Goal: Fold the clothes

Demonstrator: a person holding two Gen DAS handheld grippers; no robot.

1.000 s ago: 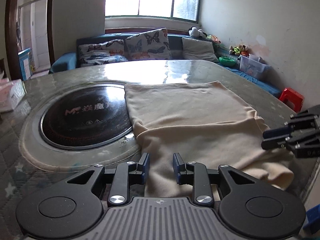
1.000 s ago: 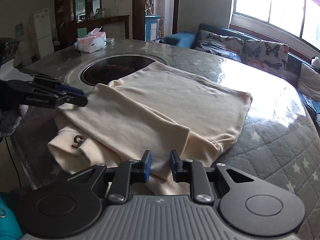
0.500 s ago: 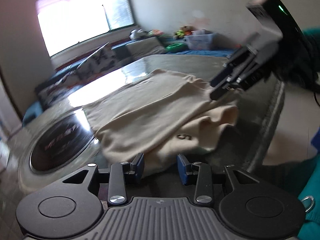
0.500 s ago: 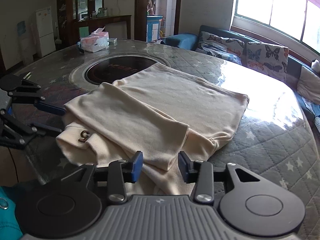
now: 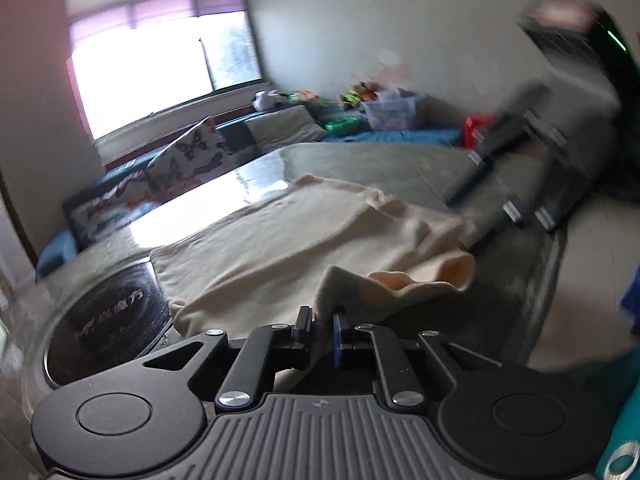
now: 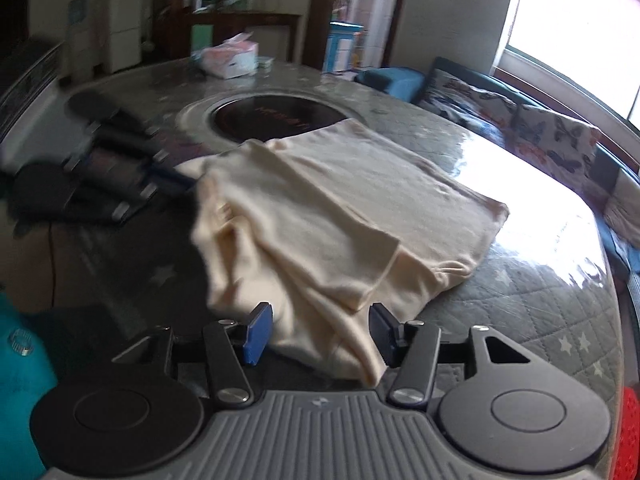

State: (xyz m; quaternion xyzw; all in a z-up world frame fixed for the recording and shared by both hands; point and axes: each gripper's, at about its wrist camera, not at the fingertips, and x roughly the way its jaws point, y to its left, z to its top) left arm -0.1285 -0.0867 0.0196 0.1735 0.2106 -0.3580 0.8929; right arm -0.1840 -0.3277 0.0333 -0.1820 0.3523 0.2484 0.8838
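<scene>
Pinching the cream garment's [image 5: 280,240] hem, left fingers [image 5: 322,326]; right fingers [image 6: 256,334] spread around its corner.

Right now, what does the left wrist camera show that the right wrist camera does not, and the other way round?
Only the left wrist view shows the left tongs shut on a lifted edge of the cream garment, and a red stool against the far wall.

Only the right wrist view shows the right tongs open over the garment's near edge, a tissue box and a white fridge.

Both show the garment lying partly folded on the table, beside the dark round cooktop.
</scene>
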